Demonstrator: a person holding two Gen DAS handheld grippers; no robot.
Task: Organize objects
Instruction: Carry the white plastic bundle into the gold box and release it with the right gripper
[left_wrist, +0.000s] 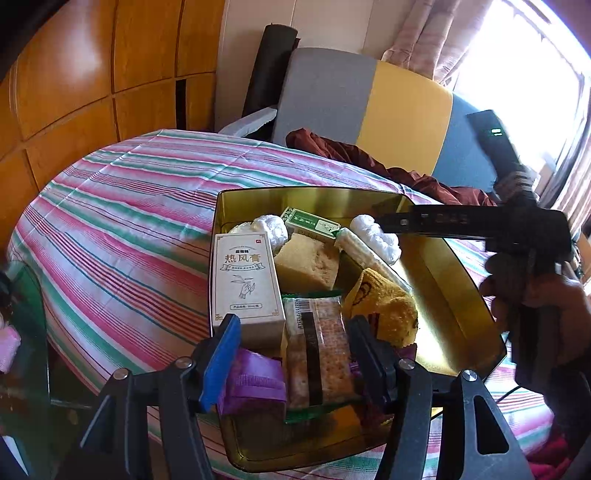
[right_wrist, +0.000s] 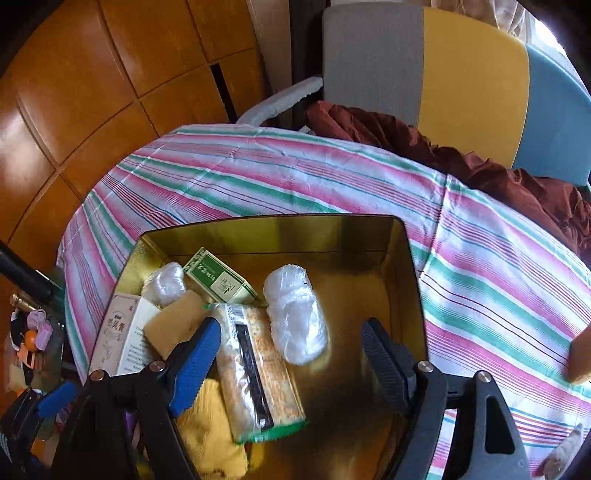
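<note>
Left wrist view: a gold tin sits on a striped tablecloth, packed along its left half and bare on the right.
Far left, off the table: a glass side surface with small clutter, too blurred to name.
White carton: the printed box stands upright against the tin's left wall.
Purple item: a folded purple thing lies near, just below the carton; what it is I cannot tell.
Left gripper: its blue and black fingers sit on either side of the snack packet; whether they press on it I cannot tell.
Middle of tin: a tan sponge lies behind the packet, with a green box at the far wall.
Yellow cloth: the cloth lies right of the packet, touching it.
White bundles: one plastic-wrapped roll is far left, another right of the green box.
Right wrist view: the right gripper hangs over the tin, fingers spread wide and grasping nothing.
Between its fingers: the wrapped roll and the packet's far end lie below, untouched.
Right half of tin: a bare gold floor.
Far right: a grey, yellow and blue chair with a maroon cloth draped at the table's edge.
</note>
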